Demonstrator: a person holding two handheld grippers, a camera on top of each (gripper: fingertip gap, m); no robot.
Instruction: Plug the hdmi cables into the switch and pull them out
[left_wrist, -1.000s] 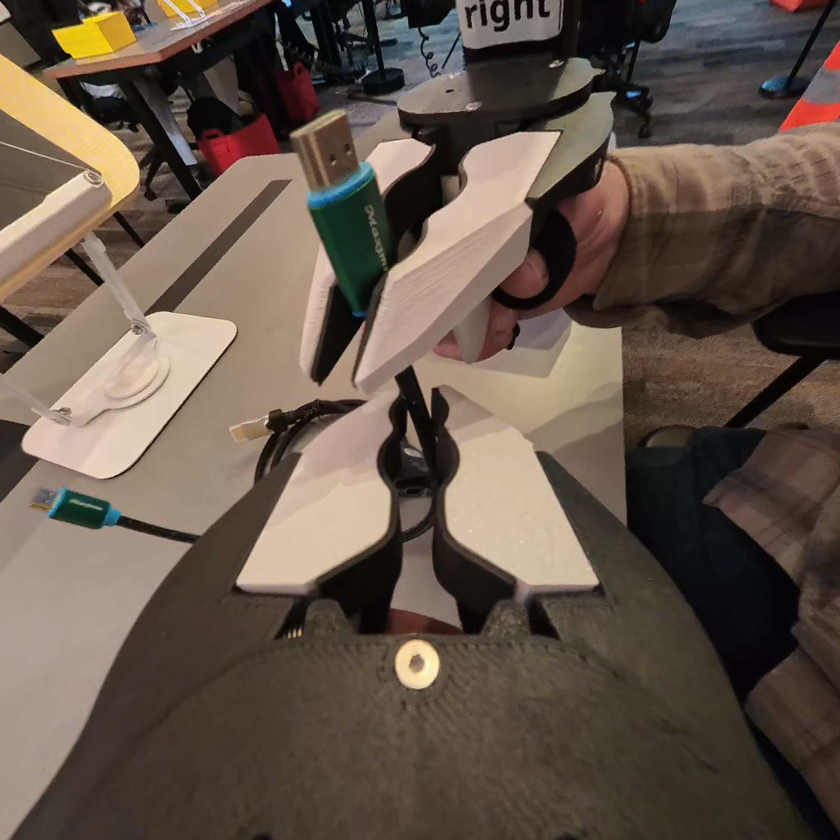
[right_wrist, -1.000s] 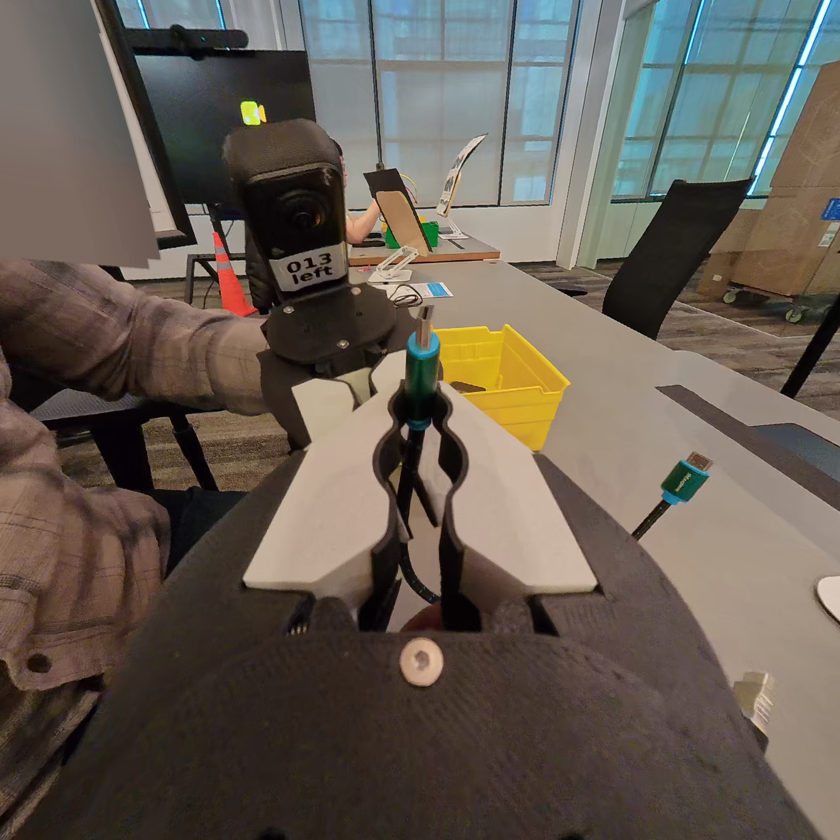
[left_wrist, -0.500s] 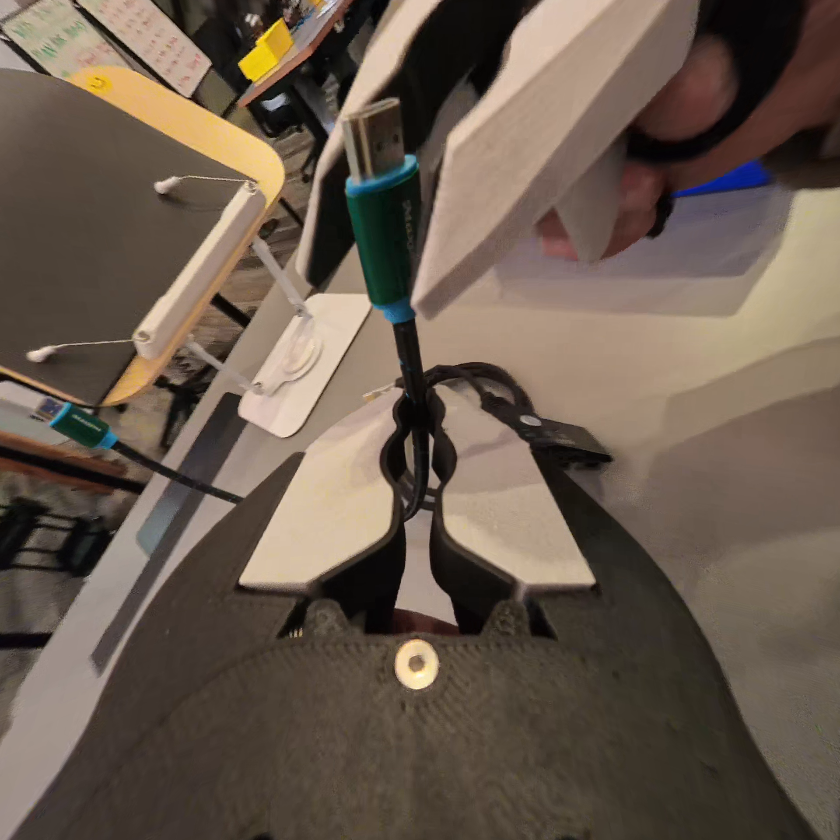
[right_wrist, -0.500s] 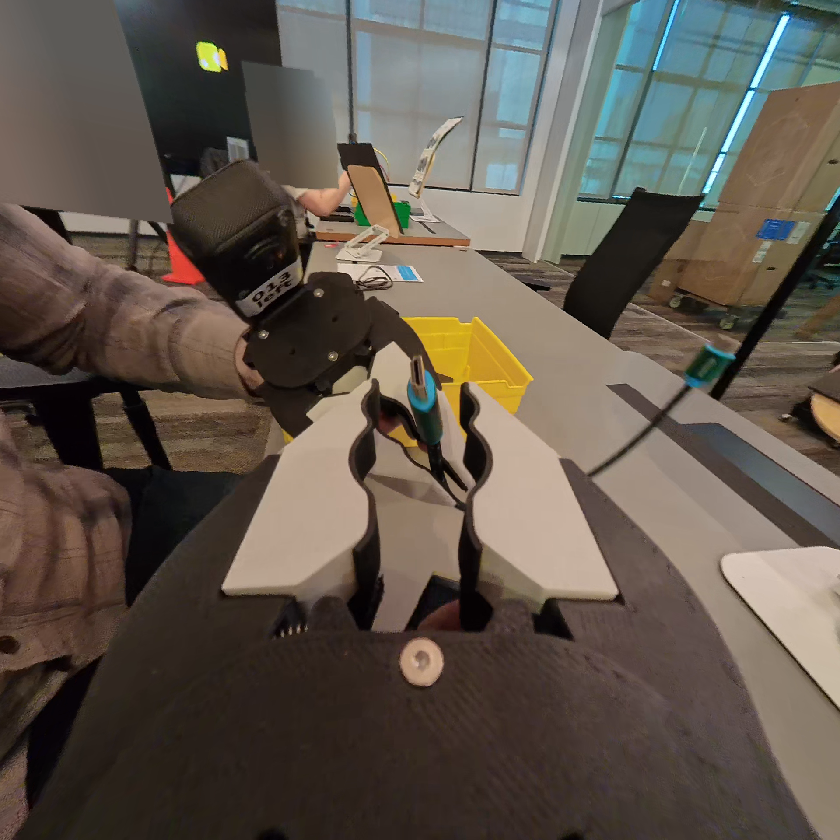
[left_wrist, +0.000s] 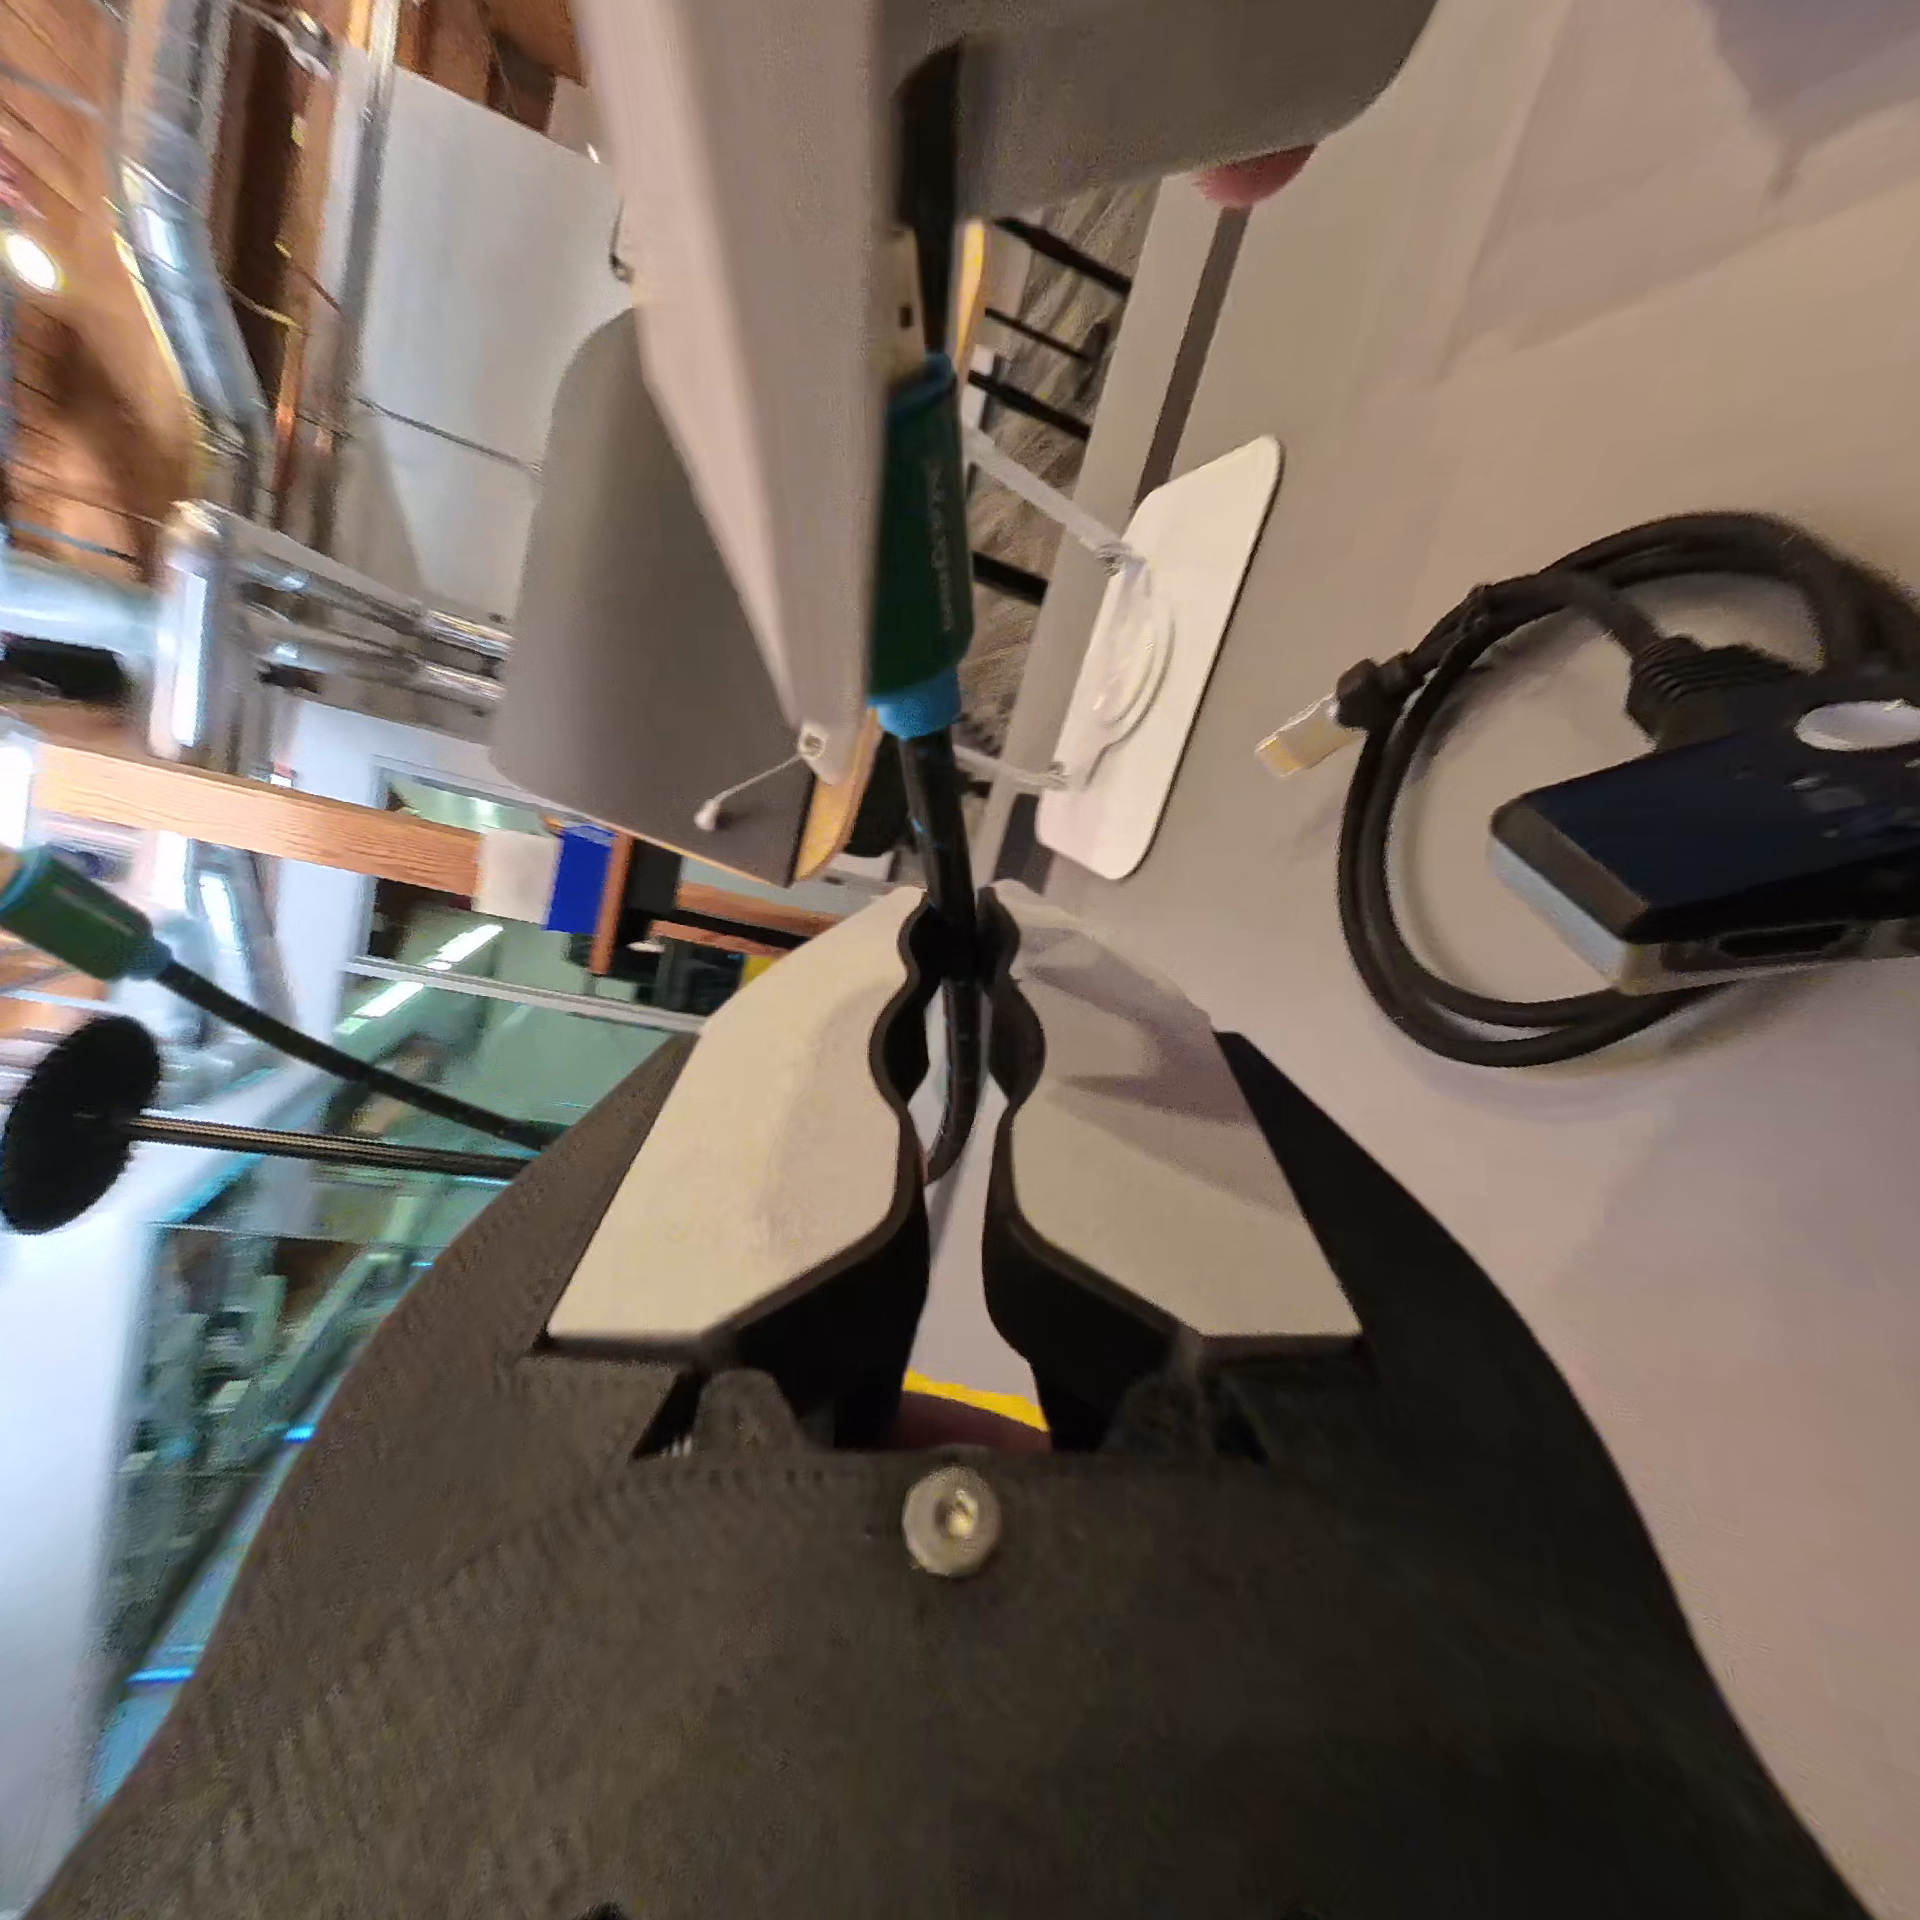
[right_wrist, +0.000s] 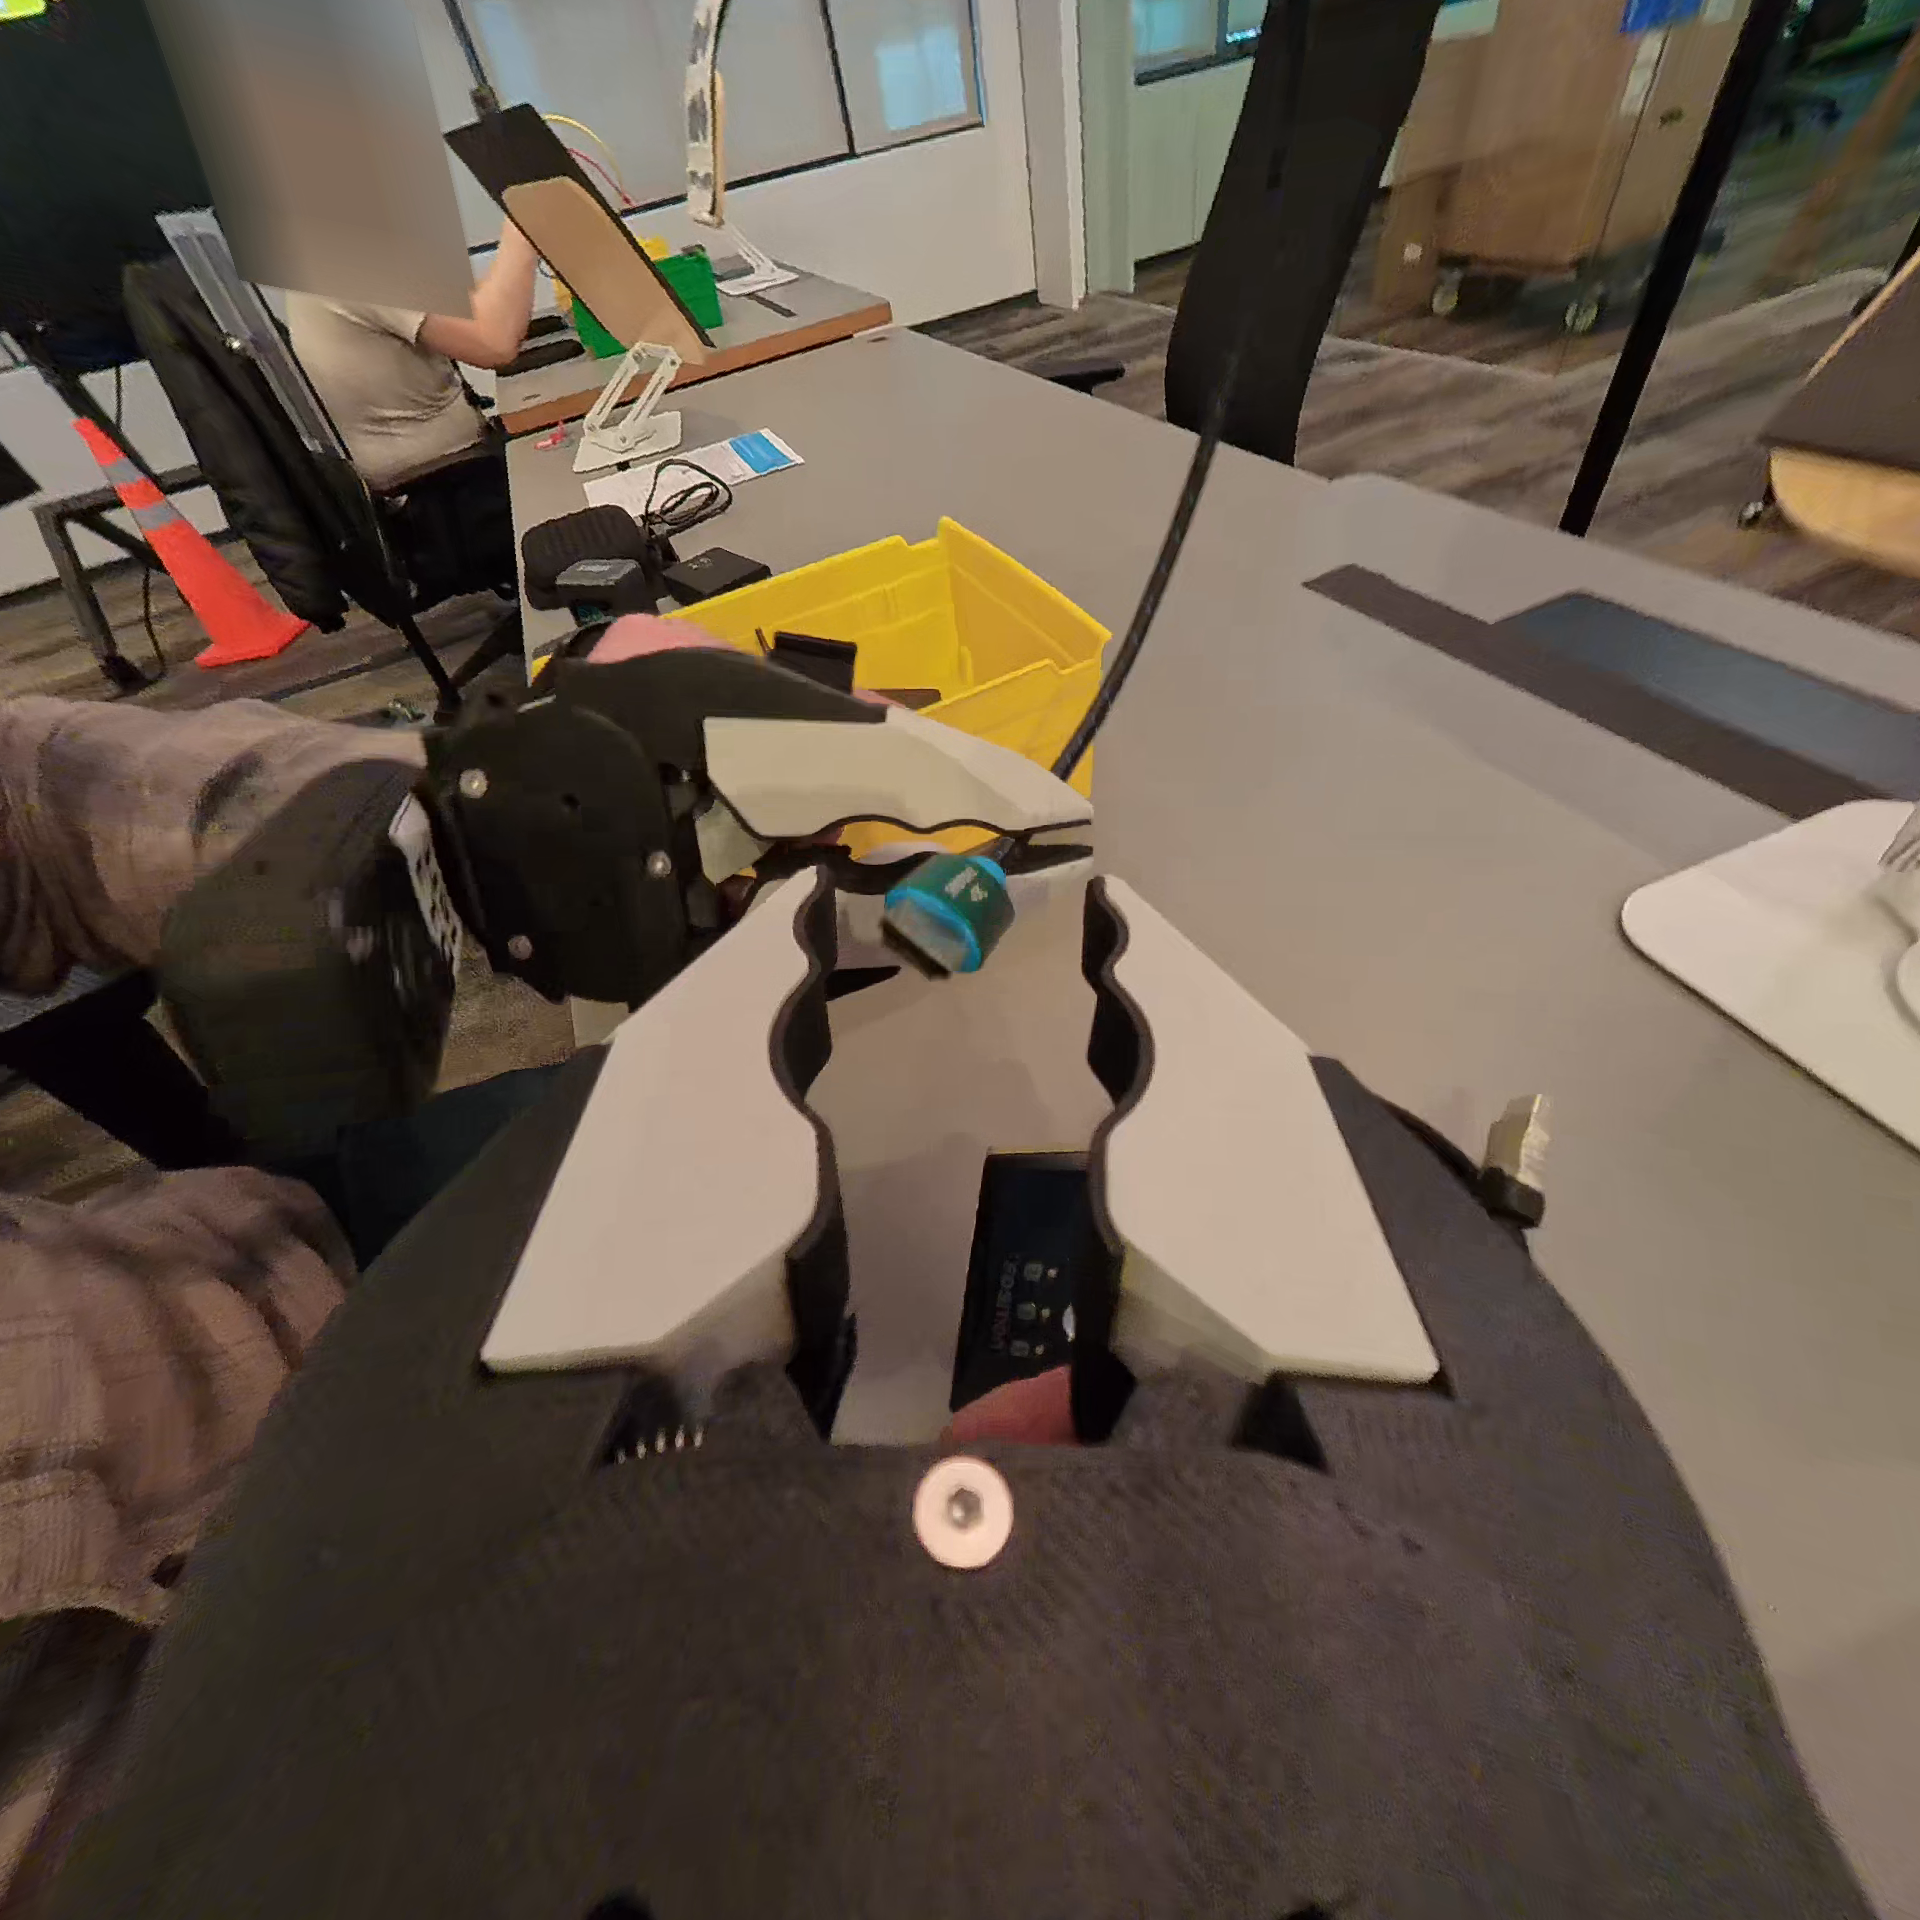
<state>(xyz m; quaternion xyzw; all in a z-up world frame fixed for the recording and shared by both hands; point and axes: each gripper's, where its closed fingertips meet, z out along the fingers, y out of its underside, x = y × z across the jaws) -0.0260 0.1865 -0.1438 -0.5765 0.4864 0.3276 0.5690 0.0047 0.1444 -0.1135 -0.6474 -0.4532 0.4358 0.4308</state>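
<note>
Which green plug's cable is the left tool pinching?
The upright green plug just beyond the left tool; the other green plug hangs free, far left.

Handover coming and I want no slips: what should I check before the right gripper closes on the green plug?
1. Left gripper shut on the black cable just behind the green plug: ok.
2. Right gripper open wider than the plug: ok.
3. Plug sits between the right gripper's fingers: ok. Whether it touches either one: cannot tell.
4. Switch lies on the table with an empty port showing: ok.
5. Plug aimed at that port: not ok. It is held in the air, pointing away from the switch.
</note>
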